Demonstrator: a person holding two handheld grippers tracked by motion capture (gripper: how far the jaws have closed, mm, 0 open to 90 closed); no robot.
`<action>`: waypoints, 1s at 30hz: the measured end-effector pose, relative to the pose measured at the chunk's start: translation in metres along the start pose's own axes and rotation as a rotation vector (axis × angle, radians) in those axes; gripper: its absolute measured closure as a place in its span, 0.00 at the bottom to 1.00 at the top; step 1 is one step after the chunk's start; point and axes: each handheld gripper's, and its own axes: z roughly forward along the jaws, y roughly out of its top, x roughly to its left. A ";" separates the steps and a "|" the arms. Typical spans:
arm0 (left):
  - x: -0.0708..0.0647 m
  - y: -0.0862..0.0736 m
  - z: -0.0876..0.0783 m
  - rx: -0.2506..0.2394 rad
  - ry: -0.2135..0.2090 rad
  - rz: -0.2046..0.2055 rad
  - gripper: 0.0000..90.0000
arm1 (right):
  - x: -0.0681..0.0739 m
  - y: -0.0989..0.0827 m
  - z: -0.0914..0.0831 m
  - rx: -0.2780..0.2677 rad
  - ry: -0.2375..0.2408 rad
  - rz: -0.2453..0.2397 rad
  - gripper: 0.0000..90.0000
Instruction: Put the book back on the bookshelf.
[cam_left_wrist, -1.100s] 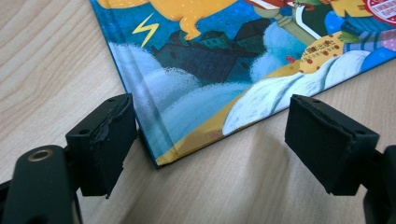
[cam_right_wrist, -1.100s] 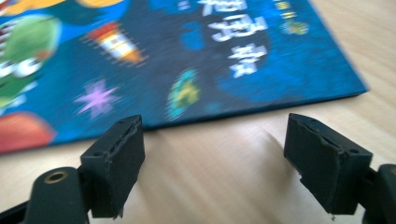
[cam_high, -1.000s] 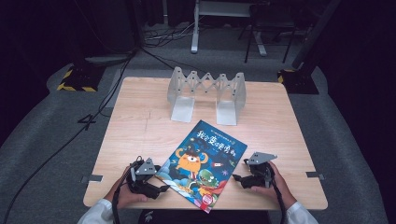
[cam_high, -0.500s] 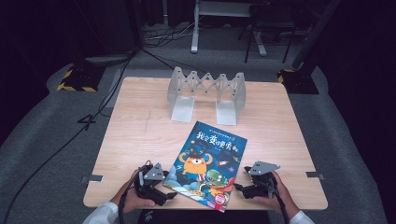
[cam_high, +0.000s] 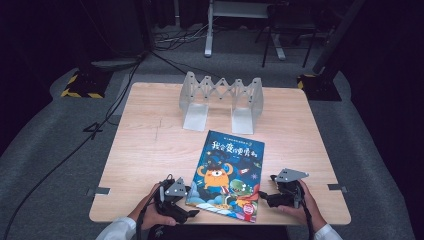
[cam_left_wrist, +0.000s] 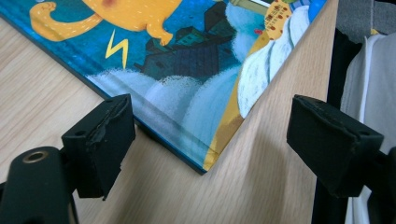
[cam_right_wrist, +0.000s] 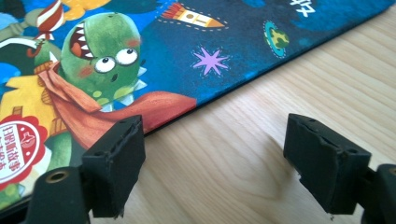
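The book (cam_high: 227, 175) lies flat near the table's (cam_high: 150, 150) front edge, its glossy cartoon cover up. Left gripper (cam_high: 187, 214) gapes wide around its near corner (pads barely off it), right gripper (cam_high: 264, 197) gapes at the right edge, holding nothing.

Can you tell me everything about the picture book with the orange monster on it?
The picture book is thin and closed, lying flat on the wooden table near its front edge, turned a little askew. Its glossy blue cover shows an orange monster, a green dinosaur in a red scarf, a rocket, stars and white clouds. The left gripper and right gripper sit at its two near corners, jaws open, not clamped on it.
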 end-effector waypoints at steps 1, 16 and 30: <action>-0.001 0.001 0.002 -0.001 0.004 0.001 0.18 | -0.003 -0.001 -0.001 0.002 0.001 0.011 0.26; -0.011 0.004 0.006 -0.005 0.062 0.009 0.27 | 0.002 -0.010 -0.022 0.096 0.041 -0.040 0.30; -0.019 0.010 0.012 -0.028 -0.011 -0.003 0.46 | 0.036 -0.005 -0.047 0.290 0.070 -0.136 0.34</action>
